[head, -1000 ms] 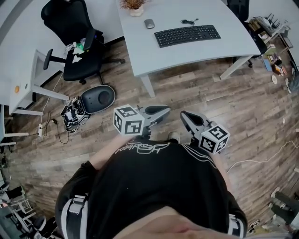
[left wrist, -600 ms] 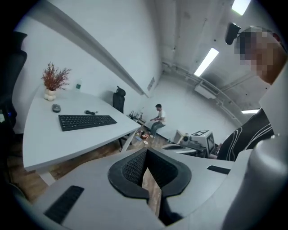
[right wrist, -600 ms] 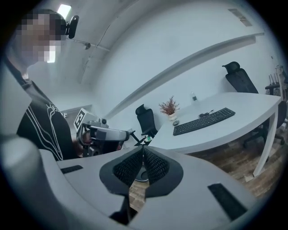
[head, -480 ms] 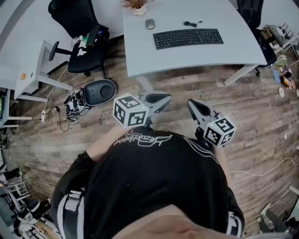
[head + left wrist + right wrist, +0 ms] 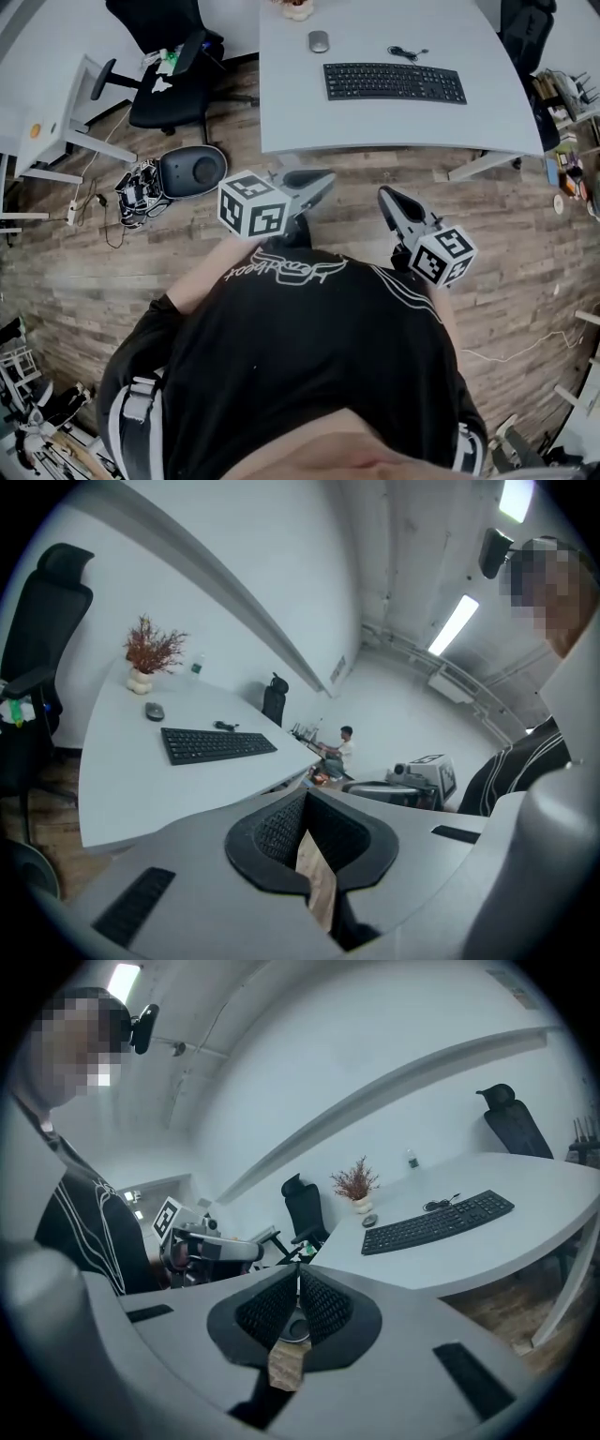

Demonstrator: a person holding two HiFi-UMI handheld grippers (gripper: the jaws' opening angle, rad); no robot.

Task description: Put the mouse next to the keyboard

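A grey mouse (image 5: 319, 41) lies at the back of the white desk (image 5: 300, 112), to the left of the black keyboard (image 5: 395, 82) and apart from it. The left gripper view also shows the mouse (image 5: 155, 711) and the keyboard (image 5: 217, 744), and so does the right gripper view: mouse (image 5: 369, 1221), keyboard (image 5: 438, 1222). My left gripper (image 5: 326, 178) and my right gripper (image 5: 383, 194) hang over the wooden floor just short of the desk's front edge. Both point toward the desk. Both are shut with nothing between the jaws.
A potted dried plant (image 5: 297, 7) stands behind the mouse, and a coiled cable (image 5: 406, 52) lies behind the keyboard. A black office chair (image 5: 173, 66), a round black thing (image 5: 192, 172) and a cable tangle (image 5: 139, 195) are on the floor left of the desk. A cluttered shelf (image 5: 570, 103) stands at the right.
Both grippers and the person have moved forward toward the desk, whose front edge now lies close ahead of the fingertips. The jaws stay shut.
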